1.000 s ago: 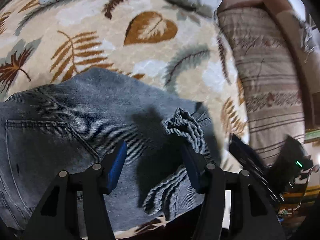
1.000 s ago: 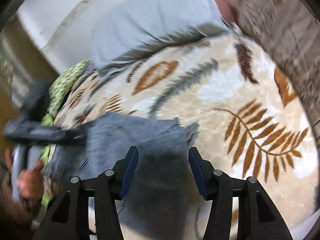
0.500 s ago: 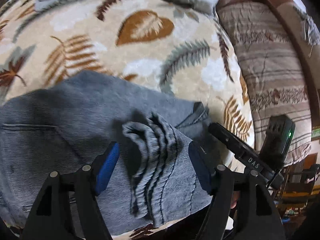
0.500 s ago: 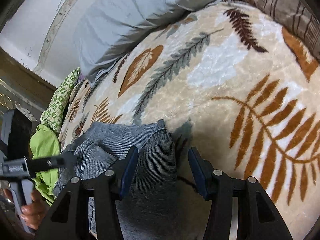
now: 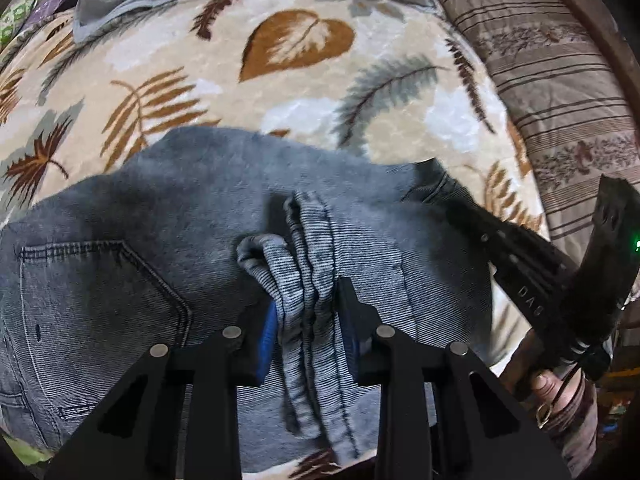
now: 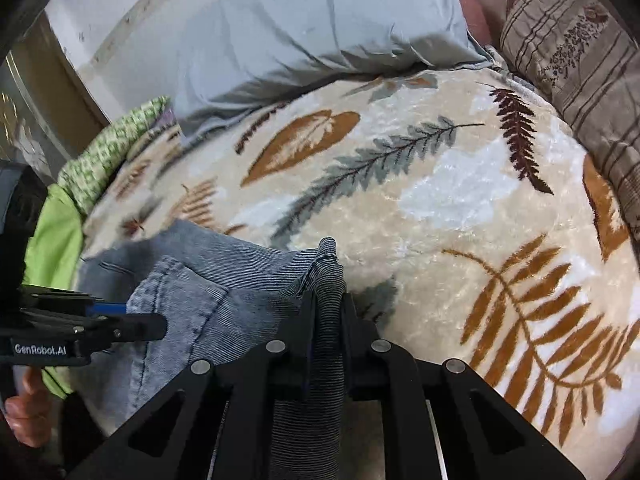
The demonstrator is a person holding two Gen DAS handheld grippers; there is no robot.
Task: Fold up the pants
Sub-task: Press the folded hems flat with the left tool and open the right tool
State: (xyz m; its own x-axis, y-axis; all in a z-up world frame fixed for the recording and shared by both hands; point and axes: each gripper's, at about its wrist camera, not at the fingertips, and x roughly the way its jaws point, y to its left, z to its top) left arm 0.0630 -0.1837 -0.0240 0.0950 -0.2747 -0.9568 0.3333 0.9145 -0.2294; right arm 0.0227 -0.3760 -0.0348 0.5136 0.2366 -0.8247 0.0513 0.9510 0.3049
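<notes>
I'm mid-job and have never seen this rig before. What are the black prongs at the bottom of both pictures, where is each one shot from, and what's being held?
There is no robot arm: a person holds a two-finger tool in each hand, with a camera looking along its fingers. The prongs are those fingers. One picture is from the left gripper, which is shut on a bunched fold of the grey jeans. The other is from the right gripper, shut on another edge of them. The jeans lie on a leaf-patterned blanket, with a grey pillow behind.
</notes>
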